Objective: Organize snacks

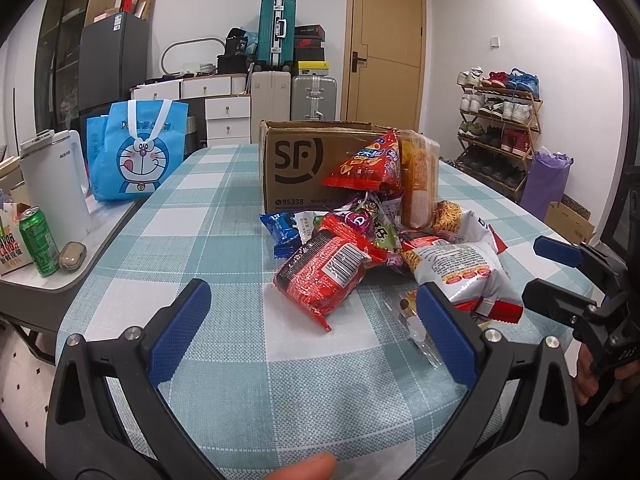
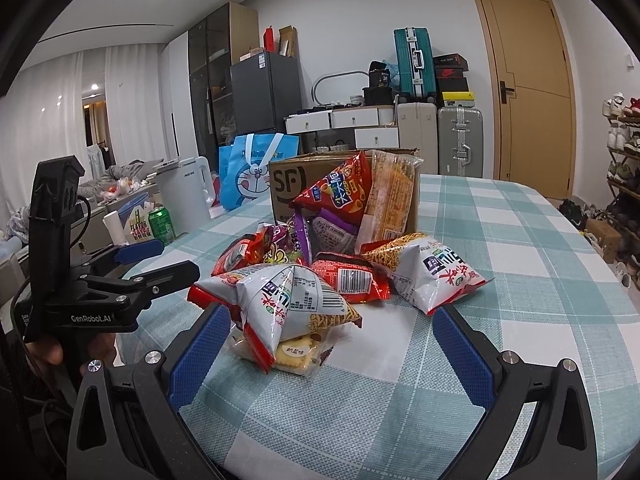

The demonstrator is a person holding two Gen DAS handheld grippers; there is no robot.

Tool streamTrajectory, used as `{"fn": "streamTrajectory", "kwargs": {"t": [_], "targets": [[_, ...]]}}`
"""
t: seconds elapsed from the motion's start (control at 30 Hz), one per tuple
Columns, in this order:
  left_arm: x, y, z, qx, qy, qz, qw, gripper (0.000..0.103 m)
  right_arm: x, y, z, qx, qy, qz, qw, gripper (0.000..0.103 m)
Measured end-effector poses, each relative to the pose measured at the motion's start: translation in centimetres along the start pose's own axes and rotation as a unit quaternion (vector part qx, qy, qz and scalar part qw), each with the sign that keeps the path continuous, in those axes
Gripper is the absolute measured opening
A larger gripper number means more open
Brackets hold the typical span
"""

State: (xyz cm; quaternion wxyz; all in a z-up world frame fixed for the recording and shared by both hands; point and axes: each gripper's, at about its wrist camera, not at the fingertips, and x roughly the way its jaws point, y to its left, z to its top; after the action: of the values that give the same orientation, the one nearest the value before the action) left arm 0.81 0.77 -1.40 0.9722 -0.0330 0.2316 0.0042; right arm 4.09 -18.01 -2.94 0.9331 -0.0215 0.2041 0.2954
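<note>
A fingertip (image 1: 308,467) shows at the bottom edge of the left wrist view, just behind the left hand-held gripper (image 1: 312,328), whose blue pads (image 1: 180,332) stand wide apart over bare checked cloth with nothing between them. The right hand-held gripper (image 2: 326,354) is likewise spread wide and empty, and it is lined up on the nearest item: a white noodle-snack bag (image 2: 288,304) lying on top of a clear-wrapped cracker pack (image 2: 296,354).

The rest of the snack pile (image 1: 384,248) sits on the worktop (image 2: 400,420) just in front of a cardboard box (image 1: 296,164). A red triangular chip bag (image 2: 340,196) and an orange packet (image 2: 390,200) lean against the box's front. A red barcode packet (image 1: 326,276) lies at the left front of the heap, with a small blue packet (image 1: 282,232) behind it.

The step in hand looks like a first pick from the pile, probably the white bag by the right gripper. To do it well, I would come in low and level, close on the crimped seam or a firm corner rather than the air-filled middle, and squeeze lightly so the contents do not crush. Lifting straight up should keep the cracker pack underneath from dragging along. The left gripper could take the red barcode packet, which lies apart enough for a clean side grip. The leaning bags look likely to topple if the heap is nudged.
</note>
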Motion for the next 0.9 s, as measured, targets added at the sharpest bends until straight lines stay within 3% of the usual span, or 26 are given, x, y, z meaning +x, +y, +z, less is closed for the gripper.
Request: {"fn": "streamTrajectory", "kwargs": {"t": [0.37,0.53,0.9], "targets": [[1.0,1.1,0.9,-0.007,0.017,0.005,0.9998,0.102,2.4,1.1,0.6,-0.019,0.041,0.036,0.998,0.103],[1.4,1.3,1.0,-0.003,0.023,0.013,0.9996,0.102,4.3,1.9,1.1,-0.042,0.074,0.026,0.996,0.103],[2.1,1.1,1.0,0.008,0.034,0.021,0.9992,0.102,7.1,3.4,2.4,-0.069,0.095,0.041,0.992,0.103]]}}
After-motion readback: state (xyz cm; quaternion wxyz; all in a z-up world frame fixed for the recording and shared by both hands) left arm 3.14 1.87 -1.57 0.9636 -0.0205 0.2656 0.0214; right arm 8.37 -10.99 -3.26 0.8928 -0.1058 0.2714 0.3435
